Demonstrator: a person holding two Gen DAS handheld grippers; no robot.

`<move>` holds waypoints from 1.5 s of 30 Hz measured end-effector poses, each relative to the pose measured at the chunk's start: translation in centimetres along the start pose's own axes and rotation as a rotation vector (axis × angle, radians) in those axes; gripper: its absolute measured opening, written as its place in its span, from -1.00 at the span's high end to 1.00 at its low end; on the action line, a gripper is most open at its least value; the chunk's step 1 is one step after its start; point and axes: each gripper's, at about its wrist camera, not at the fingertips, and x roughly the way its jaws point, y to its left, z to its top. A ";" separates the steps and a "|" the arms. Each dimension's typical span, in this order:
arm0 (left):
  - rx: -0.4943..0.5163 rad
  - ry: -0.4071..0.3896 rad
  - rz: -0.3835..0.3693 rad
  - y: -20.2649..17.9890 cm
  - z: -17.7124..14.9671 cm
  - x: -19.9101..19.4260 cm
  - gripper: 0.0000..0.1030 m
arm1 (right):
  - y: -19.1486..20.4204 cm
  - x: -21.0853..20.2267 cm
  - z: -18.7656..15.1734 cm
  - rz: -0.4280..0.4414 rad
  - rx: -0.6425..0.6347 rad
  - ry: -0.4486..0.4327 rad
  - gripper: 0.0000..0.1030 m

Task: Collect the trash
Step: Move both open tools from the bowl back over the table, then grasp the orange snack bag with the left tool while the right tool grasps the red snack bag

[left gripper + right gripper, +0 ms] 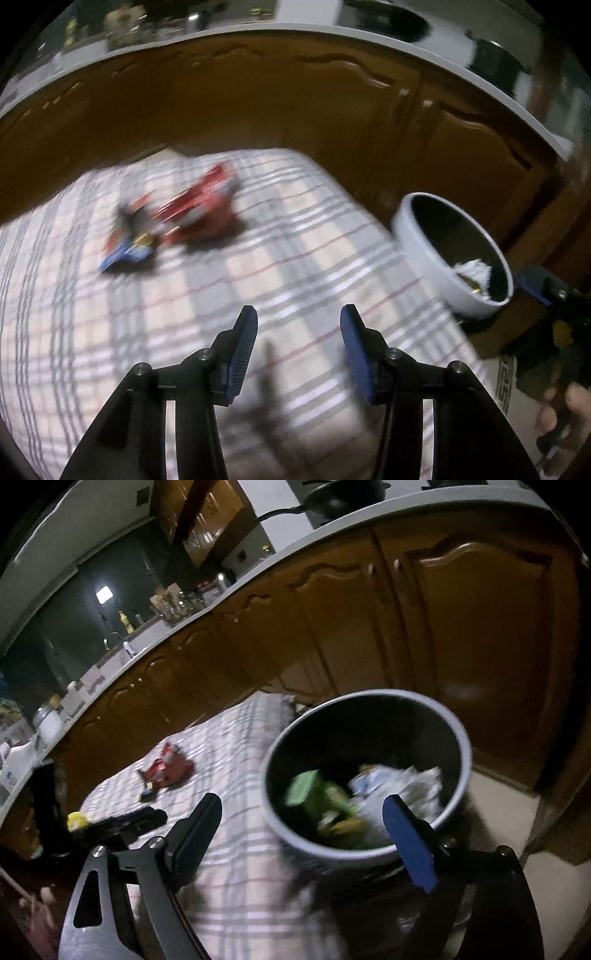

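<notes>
The left hand-held gripper [298, 318] hovers half open and empty over the checked surface [280, 266]. The right hand-held gripper [301, 814] gapes wide, empty, over the bin [275, 812], where trash lies. A red wrapper [199, 216] lies farther out, its long axis slanting up-right.

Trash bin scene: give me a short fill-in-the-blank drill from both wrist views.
1. The red wrapper lies on the ____ tablecloth.
2. The green carton is inside the ____.
3. Between the fingers of the left hand-held gripper there is ____.

Missing words: plaid; trash bin; nothing
</notes>
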 end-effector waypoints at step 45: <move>-0.214 -0.038 0.106 14.3 2.3 -0.1 -0.50 | 16.4 18.5 1.4 0.220 -0.055 0.218 -0.84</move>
